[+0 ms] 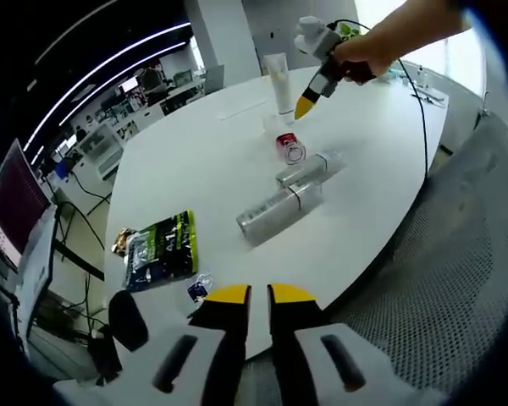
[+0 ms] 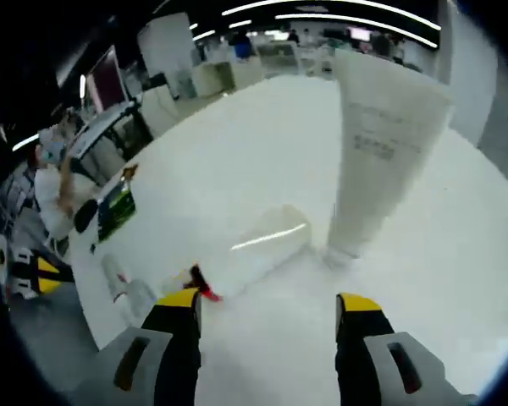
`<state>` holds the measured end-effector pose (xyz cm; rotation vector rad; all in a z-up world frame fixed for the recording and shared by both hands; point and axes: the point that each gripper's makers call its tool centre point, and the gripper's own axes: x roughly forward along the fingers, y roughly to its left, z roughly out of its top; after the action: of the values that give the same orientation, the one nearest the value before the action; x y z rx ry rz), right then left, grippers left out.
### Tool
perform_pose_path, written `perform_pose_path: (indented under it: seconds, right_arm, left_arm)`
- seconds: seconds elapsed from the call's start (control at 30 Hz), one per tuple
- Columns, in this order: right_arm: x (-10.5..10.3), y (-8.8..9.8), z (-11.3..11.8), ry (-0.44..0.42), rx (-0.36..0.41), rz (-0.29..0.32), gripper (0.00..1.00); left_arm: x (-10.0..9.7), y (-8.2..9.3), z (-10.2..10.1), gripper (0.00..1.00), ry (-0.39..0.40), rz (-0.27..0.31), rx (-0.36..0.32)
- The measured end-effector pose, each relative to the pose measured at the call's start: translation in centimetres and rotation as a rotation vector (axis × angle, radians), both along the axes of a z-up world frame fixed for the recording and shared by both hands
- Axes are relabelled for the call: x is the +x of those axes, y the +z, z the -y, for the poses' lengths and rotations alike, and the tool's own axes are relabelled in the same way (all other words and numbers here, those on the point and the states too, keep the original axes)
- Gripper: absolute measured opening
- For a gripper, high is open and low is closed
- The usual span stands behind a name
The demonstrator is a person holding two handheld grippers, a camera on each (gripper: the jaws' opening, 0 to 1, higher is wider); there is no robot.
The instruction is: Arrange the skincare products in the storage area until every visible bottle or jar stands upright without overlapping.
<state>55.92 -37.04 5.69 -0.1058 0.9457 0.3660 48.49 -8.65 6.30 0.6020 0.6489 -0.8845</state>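
Tube (image 2: pixel 381 144) upright, label print unreadable; left jaws nearly closed, right jaws wide, both empty.

Tube (image 2: pixel 381 144) print blurred, unreadable. Red jar (image 2: pixel 205 292) mostly hidden behind clear cup (image 2: pixel 258 249). Packet (image 1: pixel 161 248) label too small to read. Sachet (image 1: pixel 199 288) partly behind fingers (image 1: pixel 229 298).

You are working in an open-plan office: white meeting table (image 1: pixel 195 161), mesh chair (image 1: pixel 457 271), ceiling light strips (image 1: pixel 110 63), distant desks (image 1: pixel 144 106).
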Motion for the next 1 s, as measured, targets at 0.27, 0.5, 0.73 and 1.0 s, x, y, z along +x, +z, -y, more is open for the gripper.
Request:
perform_pose_path:
  seconds: [0.27, 0.5, 0.73, 1.0]
  right_arm:
    - [1.3, 0.1, -3.5, 0.639, -0.402, 0.043, 0.62]
    - [1.4, -3.3, -1.9, 1.177, -0.871, -0.115, 0.58]
    - [2.0, -4.2, -0.6, 1.444, -1.062, -0.285, 0.51]
    - [2.9, -5.8, 0.2, 1.581, -1.135, -0.377, 0.45]
  left_arm:
    - [0.0, 0.2, 0.1, 0.06, 0.001, 0.006, -0.007]
    - [0.2, 0.3, 0.0, 0.06, 0.007, 0.011, -0.016]
    - [0.4, 0.5, -0.1, 0.05, 0.022, 0.017, -0.023]
    - [0.0, 0.2, 0.0, 0.05, -0.005, 0.007, -0.006]
